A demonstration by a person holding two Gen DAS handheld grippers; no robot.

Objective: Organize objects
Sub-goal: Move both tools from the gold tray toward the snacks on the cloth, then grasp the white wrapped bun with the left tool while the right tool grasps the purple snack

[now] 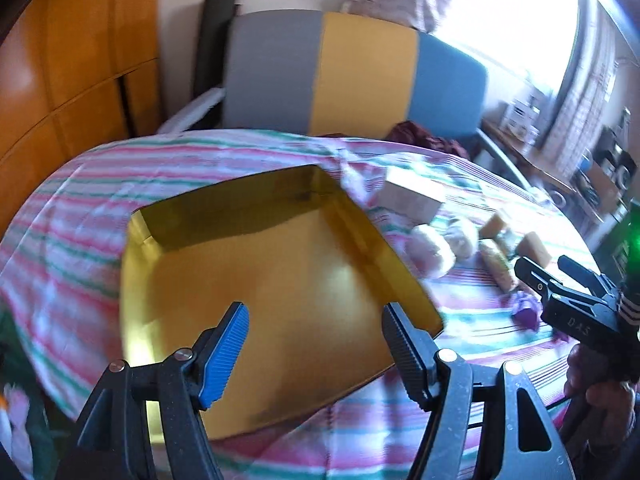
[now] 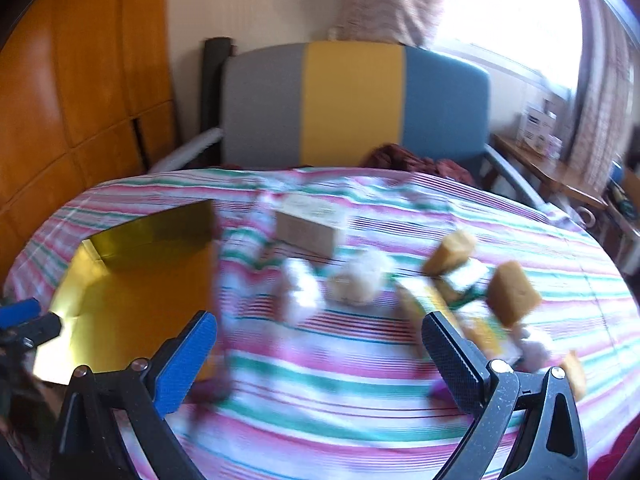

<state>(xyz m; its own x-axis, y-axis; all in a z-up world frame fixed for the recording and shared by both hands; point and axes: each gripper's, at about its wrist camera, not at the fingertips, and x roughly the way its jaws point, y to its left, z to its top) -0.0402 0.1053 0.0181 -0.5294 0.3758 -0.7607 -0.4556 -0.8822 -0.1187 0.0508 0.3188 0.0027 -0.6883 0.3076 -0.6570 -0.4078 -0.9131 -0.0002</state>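
The left tool (image 1: 314,354) hangs with its jaws spread apart and nothing between them, above the near part of a shallow gold tray (image 1: 224,280); the tray lies on the striped cloth (image 1: 80,216) that covers the desk, and its floor shows bare. The right tool (image 2: 318,354) is likewise spread wide and holds nothing; it hovers over the cloth to the right of the tray, with the loose things ahead of it.

Those things lie in a blurred scatter on the cloth to the right of the tray: a pale cardboard box (image 2: 310,226) farthest back, near the tray's far right corner; two whitish soft lumps (image 2: 360,280) in front of it; two tan blocks (image 2: 512,294) further right, with a long yellowish packet (image 2: 430,304) between them and the right tool; a small purple thing (image 1: 526,310) lies close under the right tool in the left wrist view; the blur hides what these are exactly.

Behind the desk stands a chair (image 2: 352,100) with a grey, yellow and blue back; a dark red cloth (image 2: 408,160) lies on its seat.
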